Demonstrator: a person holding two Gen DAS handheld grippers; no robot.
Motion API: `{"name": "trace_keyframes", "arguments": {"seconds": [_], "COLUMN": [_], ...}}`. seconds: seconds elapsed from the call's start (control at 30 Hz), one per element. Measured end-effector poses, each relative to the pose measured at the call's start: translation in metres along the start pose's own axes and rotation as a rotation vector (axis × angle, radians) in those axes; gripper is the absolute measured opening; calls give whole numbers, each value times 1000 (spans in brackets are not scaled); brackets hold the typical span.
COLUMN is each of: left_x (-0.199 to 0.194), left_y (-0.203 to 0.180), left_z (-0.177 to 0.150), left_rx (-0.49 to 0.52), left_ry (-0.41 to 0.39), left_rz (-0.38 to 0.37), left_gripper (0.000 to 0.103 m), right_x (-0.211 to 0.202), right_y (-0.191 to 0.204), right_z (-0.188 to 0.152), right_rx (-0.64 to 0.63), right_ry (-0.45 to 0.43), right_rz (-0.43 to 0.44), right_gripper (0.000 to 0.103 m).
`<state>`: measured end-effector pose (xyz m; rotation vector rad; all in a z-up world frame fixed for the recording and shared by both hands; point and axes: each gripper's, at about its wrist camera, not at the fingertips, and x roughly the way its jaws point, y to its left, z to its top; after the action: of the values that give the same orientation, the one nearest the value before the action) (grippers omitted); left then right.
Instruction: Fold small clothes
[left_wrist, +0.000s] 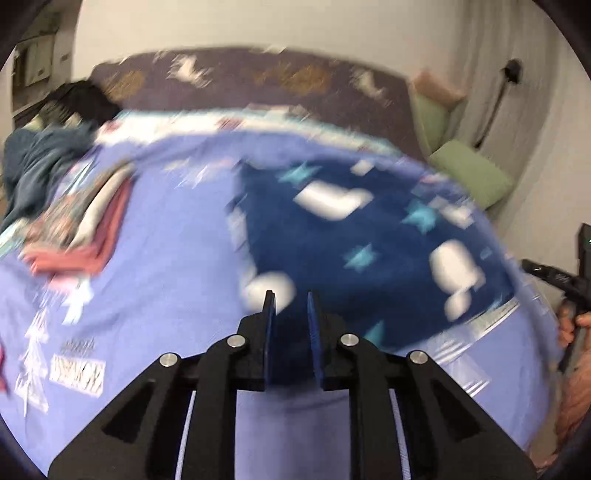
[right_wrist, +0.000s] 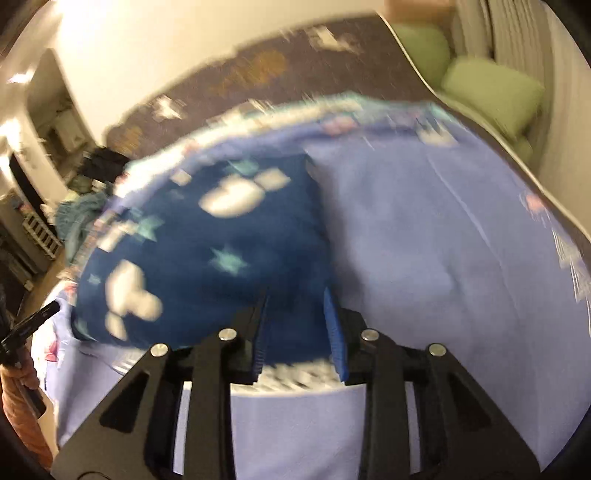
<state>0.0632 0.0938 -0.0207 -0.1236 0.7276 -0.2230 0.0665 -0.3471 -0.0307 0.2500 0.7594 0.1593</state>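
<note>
Left wrist view, blurred by motion: the left gripper (left_wrist: 290, 299) points down over a bed covered by a pale lilac sheet (left_wrist: 173, 251). Its two blue-padded jaws stand a narrow gap apart. A dark blue fleece garment (left_wrist: 369, 236), printed with white clouds and teal stars, lies spread on the sheet. Its near left corner sits right at the jaw tips and seems to run between them, but the blur hides whether the pads press on it, so the grip cannot be told. A striped grey and white hem runs along the garment's near right edge.

To the left, well apart from the garment, a stack of folded clothes (left_wrist: 81, 225) rests on the sheet, with pink, white and patterned layers. Behind it lies a heap of dark teal clothing (left_wrist: 33, 166). White printing on the sheet at lower left includes a boxed word, too smeared to read. At the far right edge a hand (left_wrist: 570, 325) holds the other black tool.

Right wrist view: the right gripper (right_wrist: 297, 301) has its jaws somewhat apart, with the garment's near right edge and striped hem lying between them; contact with the pads is likewise unclear. Bare lilac sheet fills the right side. Green pillows (right_wrist: 491, 92) lie beyond the bed's far corner.
</note>
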Motion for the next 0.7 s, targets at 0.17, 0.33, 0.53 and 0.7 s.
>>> {"name": "trace_keyframes", "arguments": {"seconds": [0.17,0.33,0.53,0.7], "left_x": [56,91,86,61], "left_y": [-40,-32,-25,-17], "left_z": [16,-12,-5,5], "left_rx": [76,75,18,-42], "left_ry": [40,86,101,28], "left_rz": [-5,34,-4,-46], "left_gripper": [37,40,40,38], "right_x": [27,88,81,46], "right_y": [63,51,57,84], "right_z": [6,-29,-23,-4], "right_rx": [-119,-99,-134,-80], "right_ry": [-40,110,196,101], "right_rz": [83,17,-23,35], "right_gripper": [27,29,31,29]}}
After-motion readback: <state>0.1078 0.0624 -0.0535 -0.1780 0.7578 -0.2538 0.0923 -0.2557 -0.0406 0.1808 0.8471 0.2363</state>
